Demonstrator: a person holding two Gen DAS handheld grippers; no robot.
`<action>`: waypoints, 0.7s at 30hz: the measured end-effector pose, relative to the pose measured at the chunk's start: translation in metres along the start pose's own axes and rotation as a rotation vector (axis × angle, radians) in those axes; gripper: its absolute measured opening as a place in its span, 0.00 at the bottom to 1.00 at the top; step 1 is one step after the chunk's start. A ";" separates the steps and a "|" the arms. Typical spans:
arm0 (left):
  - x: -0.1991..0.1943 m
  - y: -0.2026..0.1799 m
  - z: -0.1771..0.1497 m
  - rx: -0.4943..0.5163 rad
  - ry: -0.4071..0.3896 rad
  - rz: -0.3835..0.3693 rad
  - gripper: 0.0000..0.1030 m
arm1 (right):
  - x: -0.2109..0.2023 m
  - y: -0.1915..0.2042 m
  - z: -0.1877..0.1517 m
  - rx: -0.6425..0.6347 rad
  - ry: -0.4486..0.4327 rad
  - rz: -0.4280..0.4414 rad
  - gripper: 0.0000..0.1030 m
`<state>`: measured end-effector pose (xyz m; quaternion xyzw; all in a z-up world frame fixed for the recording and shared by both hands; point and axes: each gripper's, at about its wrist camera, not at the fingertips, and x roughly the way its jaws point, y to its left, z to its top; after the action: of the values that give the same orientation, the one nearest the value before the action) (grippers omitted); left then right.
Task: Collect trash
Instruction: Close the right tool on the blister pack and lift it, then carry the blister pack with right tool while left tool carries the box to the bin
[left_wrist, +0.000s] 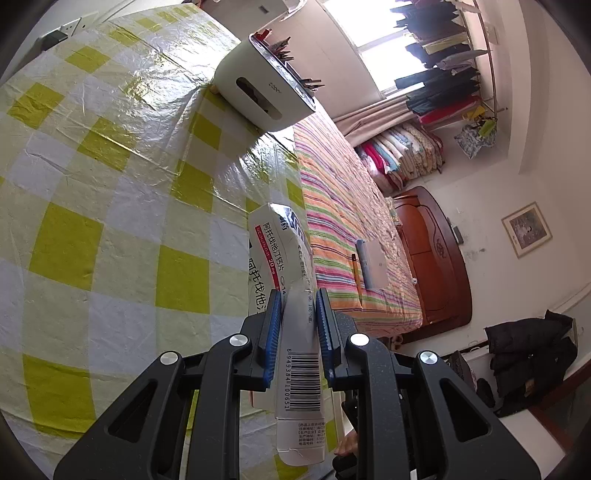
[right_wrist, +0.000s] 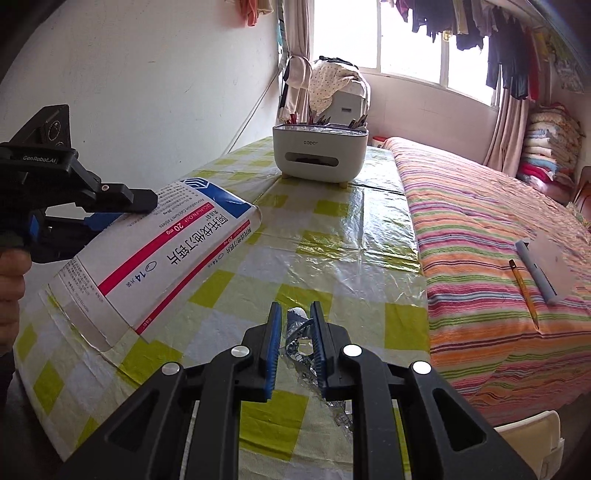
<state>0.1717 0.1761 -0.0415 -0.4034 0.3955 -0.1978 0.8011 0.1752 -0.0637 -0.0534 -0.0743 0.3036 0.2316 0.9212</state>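
A table (right_wrist: 332, 236) under a crinkled plastic cloth of yellow-green and white checks stands against a white wall, touching a bed (right_wrist: 480, 229) with a striped cover. Beyond are a bright window and hanging clothes.

One white organiser (right_wrist: 320, 155) stands at the table's far end. Two pens (right_wrist: 535, 273) and one grey card lie on the bed.

The left gripper (left_wrist: 297, 325) is clamped on one flattened medicine box (left_wrist: 291, 280), held above the cloth. The right gripper (right_wrist: 293, 339) is closed tight on one crumpled foil blister strip (right_wrist: 299, 332), just over the table.
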 end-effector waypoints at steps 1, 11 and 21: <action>0.001 -0.001 -0.001 0.004 0.004 -0.002 0.18 | -0.005 -0.002 -0.002 0.011 -0.011 -0.011 0.16; 0.010 -0.027 -0.023 0.047 0.011 -0.052 0.18 | -0.057 -0.031 -0.028 0.148 -0.113 -0.069 0.16; 0.042 -0.072 -0.068 0.143 0.106 -0.108 0.18 | -0.098 -0.068 -0.060 0.307 -0.192 -0.169 0.16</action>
<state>0.1436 0.0733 -0.0279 -0.3549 0.4000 -0.2894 0.7939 0.1067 -0.1778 -0.0443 0.0640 0.2388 0.1104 0.9626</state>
